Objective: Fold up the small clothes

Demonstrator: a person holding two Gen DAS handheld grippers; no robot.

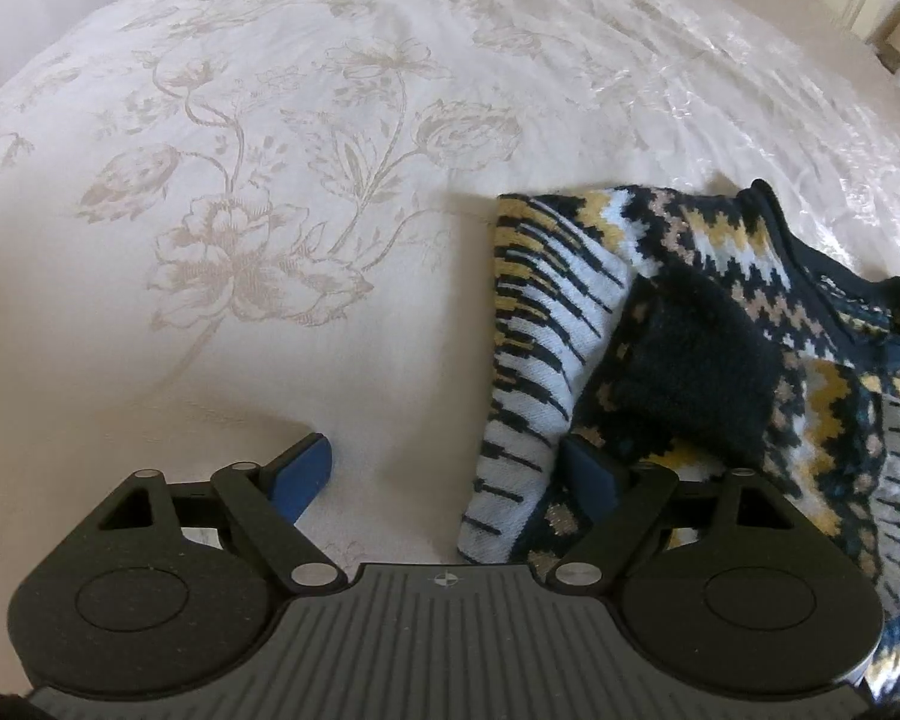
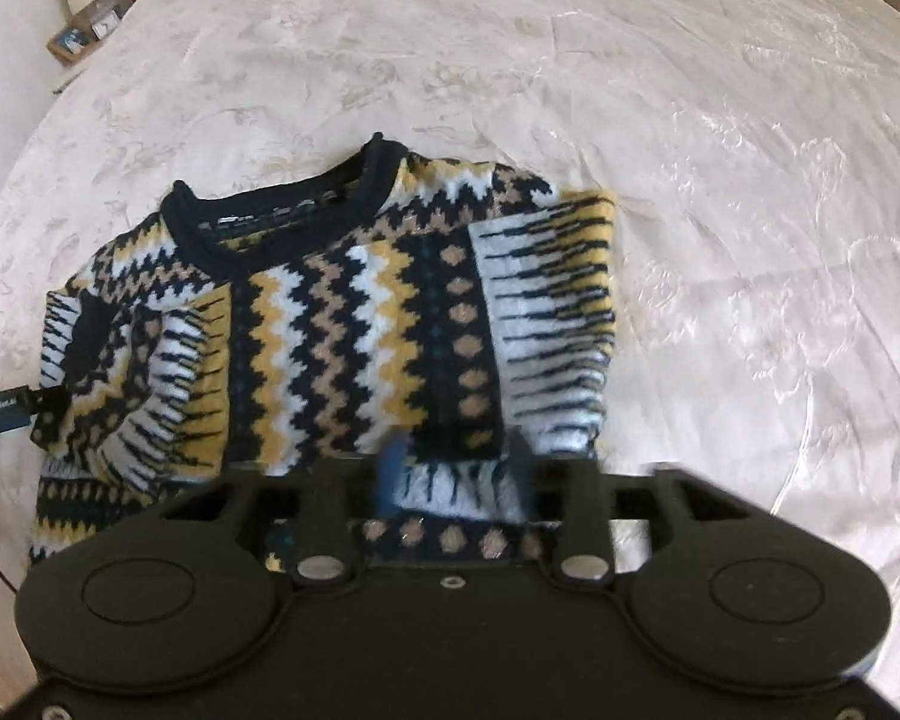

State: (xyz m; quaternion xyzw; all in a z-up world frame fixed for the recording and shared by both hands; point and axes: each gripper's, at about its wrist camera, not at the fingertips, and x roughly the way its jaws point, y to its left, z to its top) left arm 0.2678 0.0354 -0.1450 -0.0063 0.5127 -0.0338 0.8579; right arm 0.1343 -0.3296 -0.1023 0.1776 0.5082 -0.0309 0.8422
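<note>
A small knitted sweater (image 2: 354, 324) in navy, yellow, white and tan zigzags lies on the bed, neck away from me, both sleeves folded in over the body. In the left wrist view the sweater (image 1: 678, 324) is at the right, its dark cuff on top. My left gripper (image 1: 450, 474) is open; its right finger rests on the sweater's folded left edge, its left finger over bare bedspread. My right gripper (image 2: 456, 474) is blurred, its fingers partly closed around the sweater's lower hem (image 2: 450, 483).
The white floral bedspread (image 1: 240, 192) stretches all around the sweater. A nightstand (image 2: 90, 30) with small items stands beyond the bed's far left corner. The left gripper's tip (image 2: 6, 411) shows at the left edge of the right wrist view.
</note>
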